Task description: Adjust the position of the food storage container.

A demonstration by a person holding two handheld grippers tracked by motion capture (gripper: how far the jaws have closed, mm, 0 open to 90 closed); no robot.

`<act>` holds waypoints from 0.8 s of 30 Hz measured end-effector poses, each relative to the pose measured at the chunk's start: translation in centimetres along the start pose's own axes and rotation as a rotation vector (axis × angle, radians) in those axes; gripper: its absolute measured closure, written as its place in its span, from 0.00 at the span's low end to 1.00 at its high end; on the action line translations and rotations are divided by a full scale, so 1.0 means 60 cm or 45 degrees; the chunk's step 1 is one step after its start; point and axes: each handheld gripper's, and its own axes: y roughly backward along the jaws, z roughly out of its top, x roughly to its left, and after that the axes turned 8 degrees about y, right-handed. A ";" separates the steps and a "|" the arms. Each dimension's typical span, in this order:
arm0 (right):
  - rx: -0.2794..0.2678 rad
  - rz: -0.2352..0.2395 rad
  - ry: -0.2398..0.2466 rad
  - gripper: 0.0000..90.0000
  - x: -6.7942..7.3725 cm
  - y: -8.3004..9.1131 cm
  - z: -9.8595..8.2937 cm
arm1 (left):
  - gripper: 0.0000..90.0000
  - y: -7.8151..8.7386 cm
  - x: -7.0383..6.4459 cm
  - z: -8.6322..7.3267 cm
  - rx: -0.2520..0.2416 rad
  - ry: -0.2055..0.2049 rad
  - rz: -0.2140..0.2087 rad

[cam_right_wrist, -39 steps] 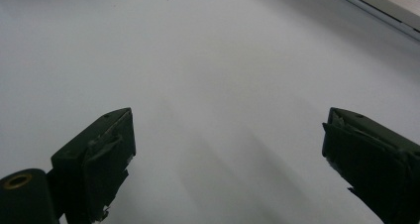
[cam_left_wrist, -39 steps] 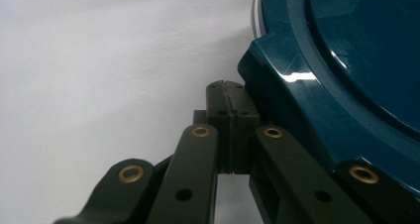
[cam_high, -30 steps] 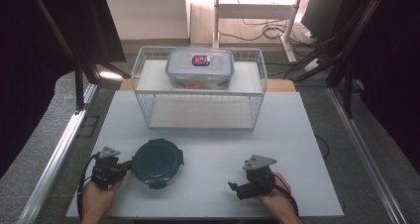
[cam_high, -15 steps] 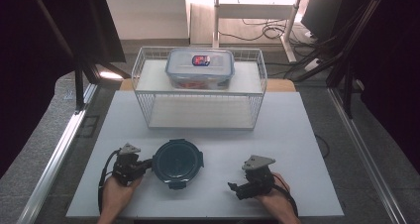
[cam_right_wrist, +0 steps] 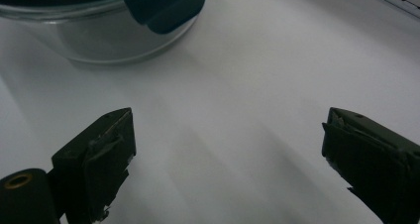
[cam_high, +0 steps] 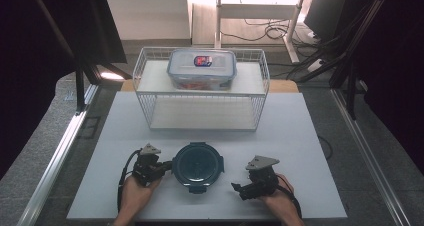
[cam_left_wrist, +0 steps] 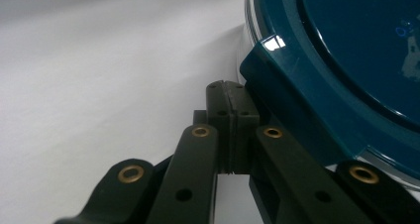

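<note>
From the high view, your round container (cam_high: pixel 198 165) with its dark teal lid sits on the white table (cam_high: pixel 310 136), near the front edge and between your two hands. Your left gripper (cam_high: pixel 159 167) is at the container's left rim, its tips touching the lid's edge. Your right gripper (cam_high: pixel 239 190) rests well to the right of the container, with bare table between them. Behind the container there is open white surface up to the wire rack (cam_high: pixel 202 93), which stands at the back of the table and carries a clear rectangular lidded box (cam_high: pixel 201 68) on its upper shelf. The table's left edge runs beside a metal rail (cam_high: pixel 55 161); your hands sit just inside the front edge.

In the left gripper view, your jaws are pressed together with no gap, and their tips sit right against a teal latch tab (cam_left_wrist: pixel 270 68) on the container's lid; you cannot tell whether anything is pinched between them. The lid (cam_left_wrist: pixel 356 50) is glossy dark teal with a raised rim, and a clear glass edge shows beneath it. To the left is bare white table.

In the right gripper view, your jaws stand wide apart and hold nothing, with bare table between them. Ahead at upper left you see the container's clear glass wall (cam_right_wrist: pixel 99 35) and another teal latch tab (cam_right_wrist: pixel 163 3) hanging down over it.
</note>
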 end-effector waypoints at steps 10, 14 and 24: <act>0.006 -0.007 -0.004 0.07 -0.004 0.001 -0.002 | 1.00 -0.022 -0.031 0.003 0.056 -0.063 -0.089; 0.008 -0.005 0.003 0.07 -0.004 0.002 -0.003 | 1.00 -0.020 -0.033 0.003 0.054 -0.108 -0.087; 0.003 -0.008 -0.017 0.07 -0.014 0.017 -0.012 | 0.61 0.030 -0.013 -0.017 -0.056 -0.145 0.057</act>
